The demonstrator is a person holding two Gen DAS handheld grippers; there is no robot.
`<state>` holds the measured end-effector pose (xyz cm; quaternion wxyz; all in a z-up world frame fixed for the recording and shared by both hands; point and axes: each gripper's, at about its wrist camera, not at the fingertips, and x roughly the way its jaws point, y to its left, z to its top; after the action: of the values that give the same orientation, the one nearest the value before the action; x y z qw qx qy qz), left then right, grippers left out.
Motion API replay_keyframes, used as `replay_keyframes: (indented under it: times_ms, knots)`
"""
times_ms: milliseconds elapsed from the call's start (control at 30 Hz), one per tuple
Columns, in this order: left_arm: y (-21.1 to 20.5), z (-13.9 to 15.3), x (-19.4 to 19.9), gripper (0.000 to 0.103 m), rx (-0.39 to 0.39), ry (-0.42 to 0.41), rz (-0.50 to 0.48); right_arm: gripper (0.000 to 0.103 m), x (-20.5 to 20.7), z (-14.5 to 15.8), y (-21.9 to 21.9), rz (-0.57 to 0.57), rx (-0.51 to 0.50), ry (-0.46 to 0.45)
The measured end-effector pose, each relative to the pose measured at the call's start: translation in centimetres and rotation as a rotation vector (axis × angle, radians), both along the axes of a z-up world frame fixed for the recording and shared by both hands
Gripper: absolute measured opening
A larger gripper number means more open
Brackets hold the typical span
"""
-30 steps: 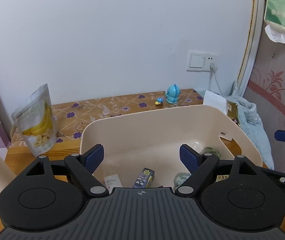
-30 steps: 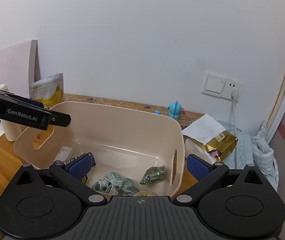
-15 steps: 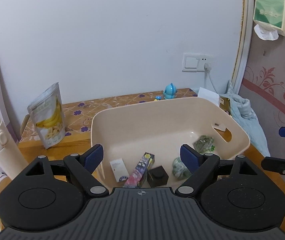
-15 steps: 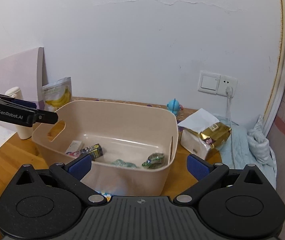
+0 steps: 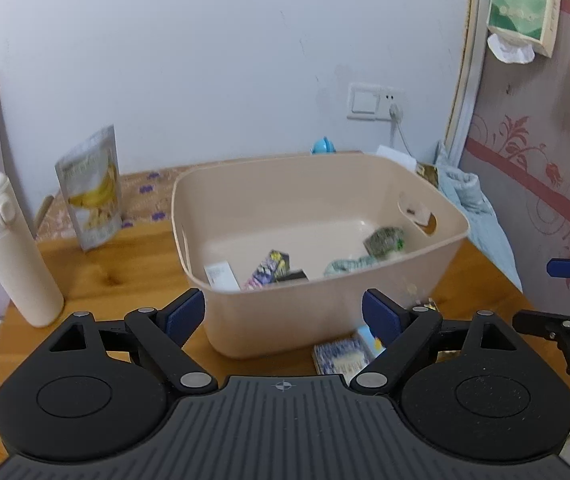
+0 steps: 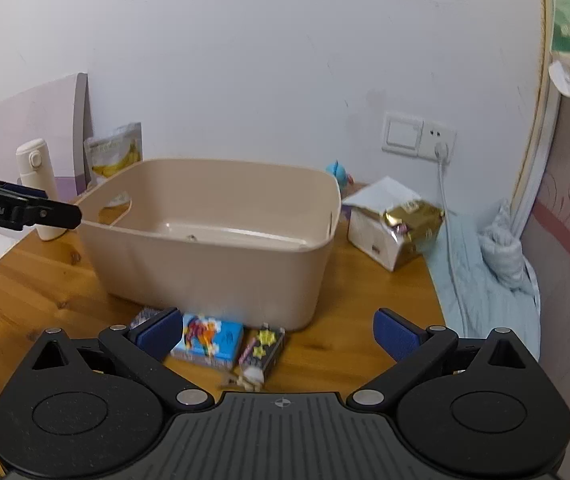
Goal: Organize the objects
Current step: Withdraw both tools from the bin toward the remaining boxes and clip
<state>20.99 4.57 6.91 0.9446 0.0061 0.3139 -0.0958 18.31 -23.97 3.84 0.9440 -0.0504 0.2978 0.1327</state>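
**Both grippers empty in front of the beige bin**

The left gripper (image 5: 284, 312) has its jaws wide apart with nothing between the blue pads; they have just opened a little more. The right gripper (image 6: 277, 330) is also spread wide and holds nothing.

Just beyond both stands the beige bin (image 5: 451, 222) on the wooden table (image 6: 45, 280). Inside it lie a white card (image 5: 221, 275), a dark starry box (image 5: 271, 267), a green wrapper (image 5: 384, 240) and a pale green cloth piece (image 5: 347, 266).

On the table, close against the bin's near wall, rest a blue picture box (image 6: 209, 340) and a second starry box (image 6: 263, 346).

Left of the bin stand a white bottle (image 5: 9, 248) and a banana chip bag (image 5: 91, 192). To its right sits a gold packet (image 6: 411, 220) on a white box.
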Motion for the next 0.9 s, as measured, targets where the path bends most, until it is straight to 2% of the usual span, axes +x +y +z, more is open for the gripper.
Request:
replay_keyframes:
  times_ms: [200, 533, 900]
  knots:
    - [-0.5, -2.1, -0.7, 0.088, -0.016, 0.038, -0.003, 0.103, -0.5, -2.1, -0.3, -0.008, -0.011, 0.041]
    - [-2.5, -5.5, -0.9, 0.088, 0.015, 0.112, -0.050, 0.103, -0.5, -5.8, -0.5, 0.009, -0.037, 0.125]
    - [-4.5, -8.7, 0.1, 0.088, 0.015, 0.192, -0.073, 0.103, 0.6, -8.1, -0.4, 0.023, -0.051, 0.179]
